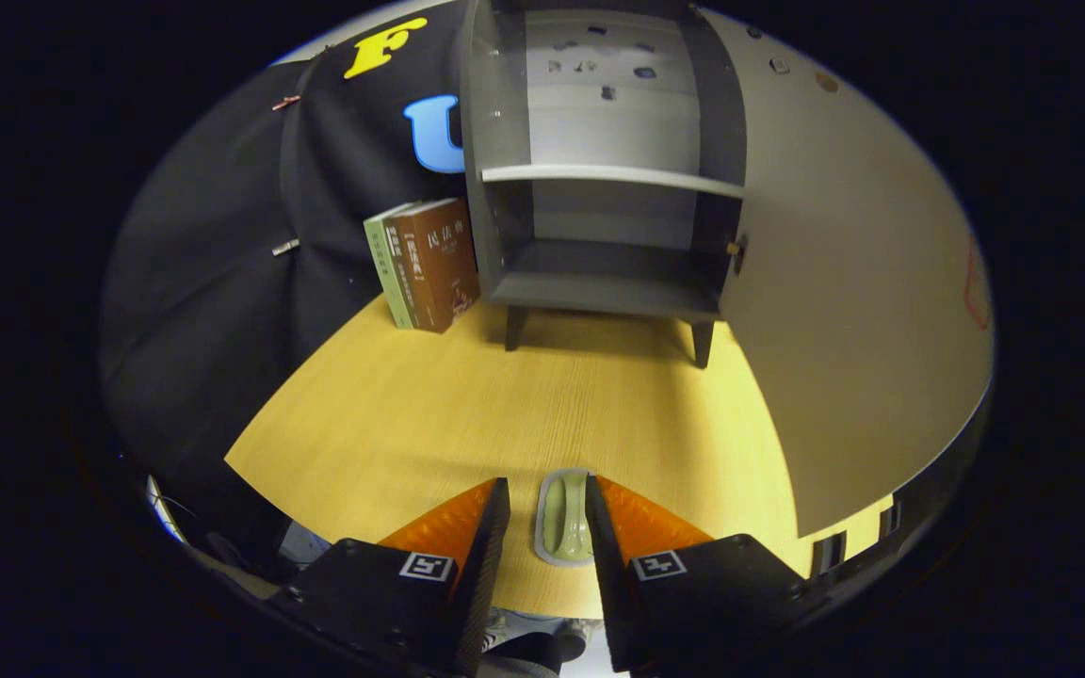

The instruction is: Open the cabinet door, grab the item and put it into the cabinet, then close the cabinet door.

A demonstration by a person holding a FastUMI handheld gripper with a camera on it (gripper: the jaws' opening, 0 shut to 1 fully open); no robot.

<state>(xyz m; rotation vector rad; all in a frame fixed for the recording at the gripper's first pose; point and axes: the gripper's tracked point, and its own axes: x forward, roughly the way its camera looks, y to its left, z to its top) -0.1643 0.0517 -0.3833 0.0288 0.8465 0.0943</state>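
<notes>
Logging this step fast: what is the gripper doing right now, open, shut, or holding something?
Gripper: fingers on either side of the small grey-green item on the table; whether both press on it cannot be told.

A light wooden tabletop (411, 414) carries a grey cabinet (599, 273) standing on short dark legs at its far side, two upright books (429, 264) touching the cabinet's left wall, and a small pale-green oblong item (564, 518) at the near edge
</notes>
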